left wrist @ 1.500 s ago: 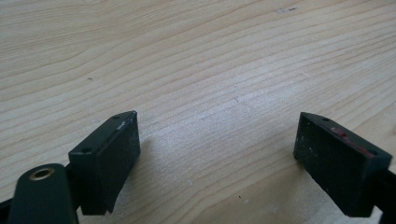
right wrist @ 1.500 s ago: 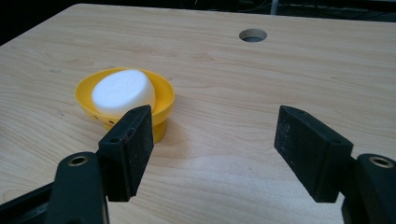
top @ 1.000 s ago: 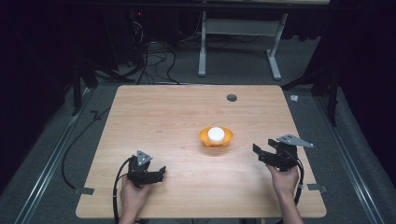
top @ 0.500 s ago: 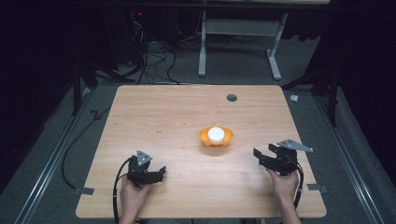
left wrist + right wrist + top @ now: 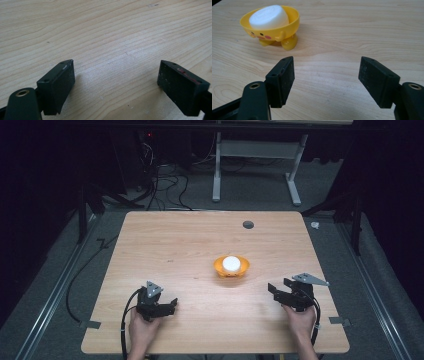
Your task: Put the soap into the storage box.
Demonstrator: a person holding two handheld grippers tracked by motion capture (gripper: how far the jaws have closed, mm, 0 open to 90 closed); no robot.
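In the high view, a wooden table (image 5: 190, 250) is seen with a yellow bowl (image 5: 231, 267) set near its middle, and a white puck-shaped piece (image 5: 231, 263) is held inside that bowl. The left gripper (image 5: 169, 306) is held by a hand (image 5: 141, 330) well apart from the bowl, toward the near left of it, with nothing between its jaws. The right gripper (image 5: 278, 288) is held by the other hand (image 5: 300, 320) to the near right of the bowl, closer to it than the left one, and its jaws are spread. A small dark round hole (image 5: 248, 224) is seen on the table beyond the bowl. In the left gripper view, the two black jaws are spread wide over bare wood grain, close to the surface, with nothing pinched. In the right gripper view, the jaws are likewise spread and empty, and the bowl (image 5: 272, 26) is seen ahead and to the left of them, apart from both; a small painted face and stubby feet are shown on it, and the white piece (image 5: 269, 17) is seated in it.
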